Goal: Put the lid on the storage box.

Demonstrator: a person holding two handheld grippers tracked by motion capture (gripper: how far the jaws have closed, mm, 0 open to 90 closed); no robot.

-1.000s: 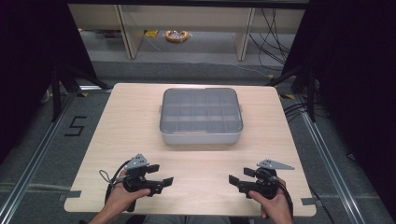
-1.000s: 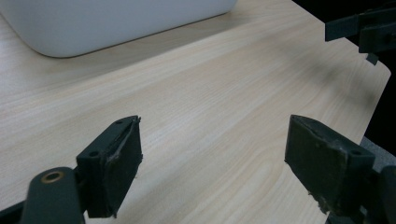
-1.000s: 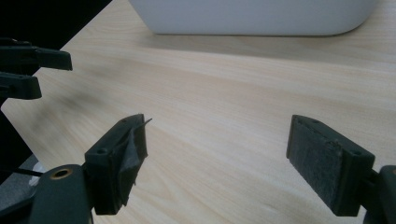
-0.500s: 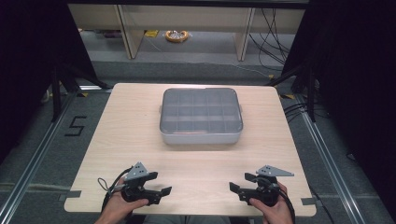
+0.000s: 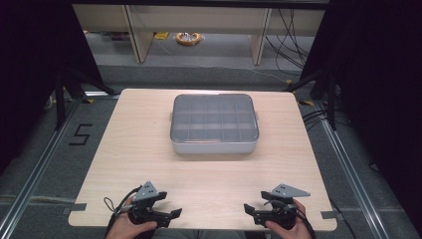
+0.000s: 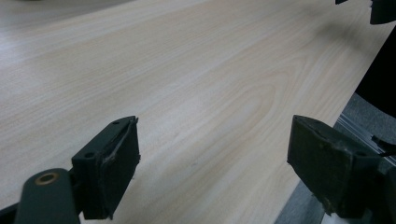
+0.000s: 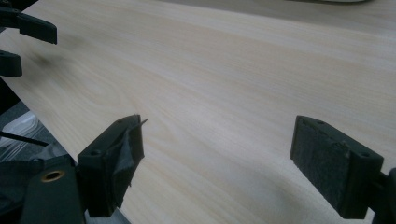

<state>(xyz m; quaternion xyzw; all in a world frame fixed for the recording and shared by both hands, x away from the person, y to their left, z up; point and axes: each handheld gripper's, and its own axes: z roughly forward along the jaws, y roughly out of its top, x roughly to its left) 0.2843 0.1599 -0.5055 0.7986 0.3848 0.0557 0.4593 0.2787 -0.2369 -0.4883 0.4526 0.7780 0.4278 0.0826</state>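
A pale wood-grain table (image 5: 149, 149) holds a grey box (image 5: 214, 144) with a clear lid, near two black grippers.

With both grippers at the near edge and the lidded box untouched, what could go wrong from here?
1. The compartment box lies far across the table from both open grippers, left gripper and right gripper, so a long reach might nudge it before either grips.
2. Its clear lid looks flat with a thin rim, so the jaws may slip off it.
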